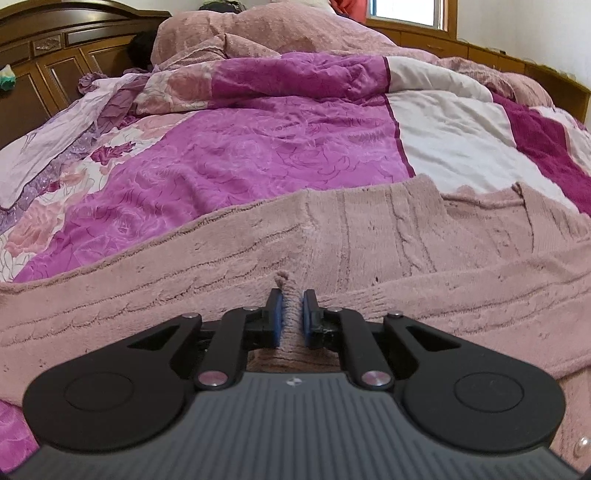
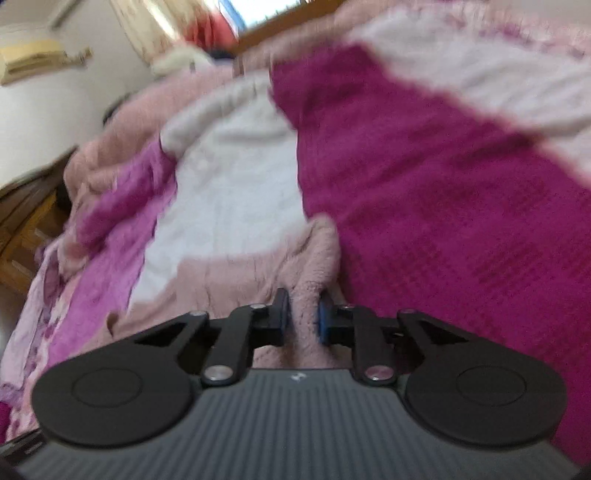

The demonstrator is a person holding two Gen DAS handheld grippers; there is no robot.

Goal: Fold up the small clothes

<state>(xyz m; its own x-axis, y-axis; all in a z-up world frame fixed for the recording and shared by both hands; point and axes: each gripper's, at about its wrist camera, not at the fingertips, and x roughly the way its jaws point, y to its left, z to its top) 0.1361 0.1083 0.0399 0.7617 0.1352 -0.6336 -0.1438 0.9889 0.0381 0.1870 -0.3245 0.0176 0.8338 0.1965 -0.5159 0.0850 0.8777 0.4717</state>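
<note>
Black ribbed plastic fills the bottom of the left wrist view, and just beyond it the left gripper (image 1: 291,295) is closed tight on a thin pinched ridge of the pink sweater (image 1: 369,243). The fold stands up between the two blue pads (image 1: 277,317) and pokes out a little past their tips. The sweater is a fuzzy, cable-knit thing in dusty pink, spread wide across the lower half of the frame from the left edge to the right, with a raised crease running up from the pinch.

In the right wrist view, which is blurred, the right gripper (image 2: 303,299) has a thicker bunch of the same sweater (image 2: 236,280) between its blue pads (image 2: 325,317). Its fingers are drawn in against the knit on both sides, so it looks clamped on the cloth. The sweater lies at centre and lower left there, ending in a rounded hump just above the fingertips.

Under the sweater lies a quilted bedspread (image 1: 258,155) in bright purple with a rose pattern, a cream panel and a dark magenta band at the right. A rumpled pink blanket (image 1: 277,33) is heaped along the top, and a carved dark wooden headboard (image 1: 55,48) sits in the upper left.
</note>
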